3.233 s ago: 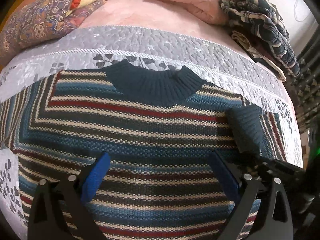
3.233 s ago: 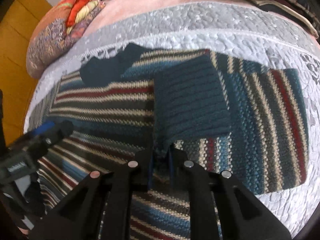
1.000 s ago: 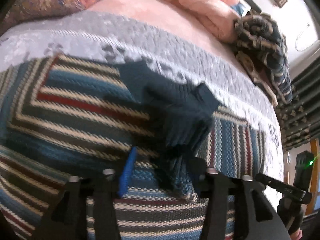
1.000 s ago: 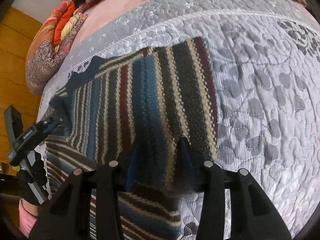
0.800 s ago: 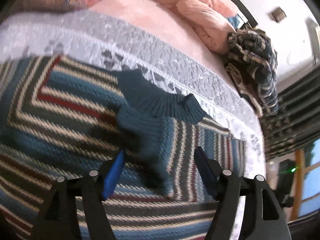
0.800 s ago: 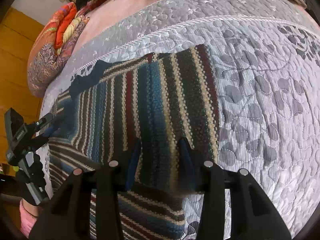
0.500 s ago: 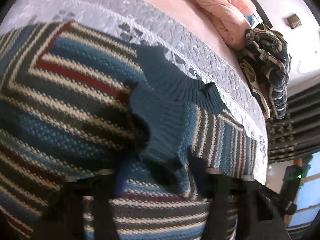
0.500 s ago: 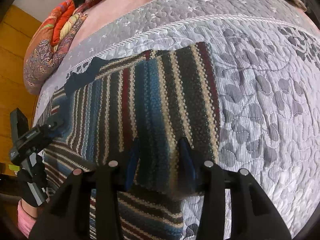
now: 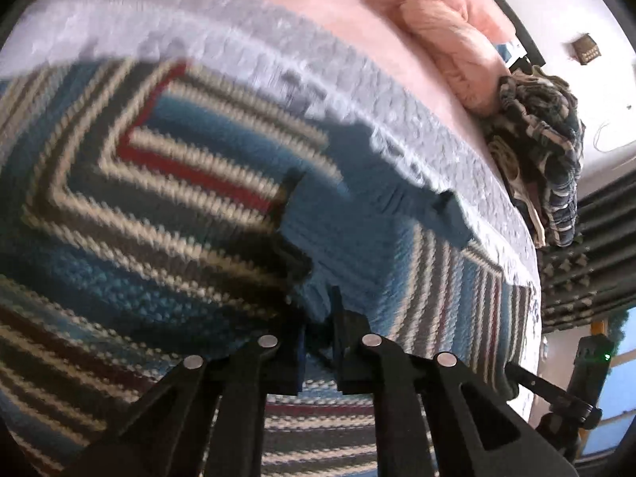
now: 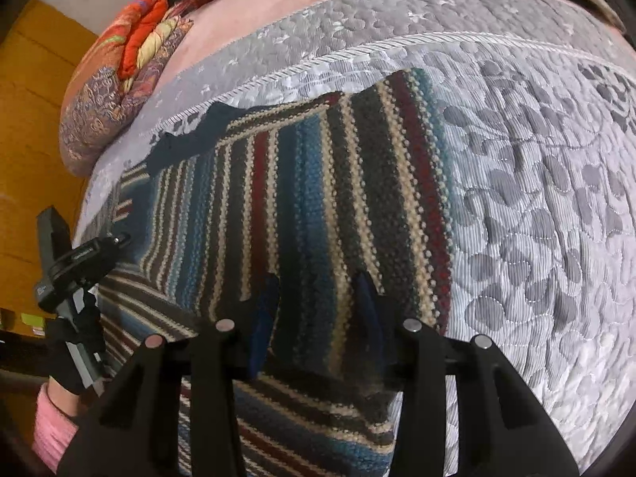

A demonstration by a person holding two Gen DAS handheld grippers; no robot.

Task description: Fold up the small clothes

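A striped knit sweater (image 9: 167,214) in blue, red, cream and dark bands lies flat on the bed. Its right sleeve (image 10: 357,206) is folded across the body. In the left wrist view my left gripper (image 9: 320,338) is shut on the sleeve's teal ribbed cuff (image 9: 357,246), just below the teal collar (image 9: 401,194). My right gripper (image 10: 316,314) stands open over the folded sleeve, its blue fingertips (image 10: 264,318) resting on the striped knit near the fold's lower edge. The left gripper (image 10: 75,258) also shows at the far left of the right wrist view.
A grey quilted bedspread (image 10: 536,218) with a leaf pattern lies under the sweater, bare on the right. Patterned pillows (image 10: 119,91) sit at the back left. A pink blanket (image 9: 445,39) and plaid clothes (image 9: 544,151) are piled at the back. A gloved hand with a pink sleeve (image 10: 51,437) holds the left gripper.
My left gripper was open around the teal cuff and has shut on it; that view is blurred with motion. The right gripper stays open and has barely moved.
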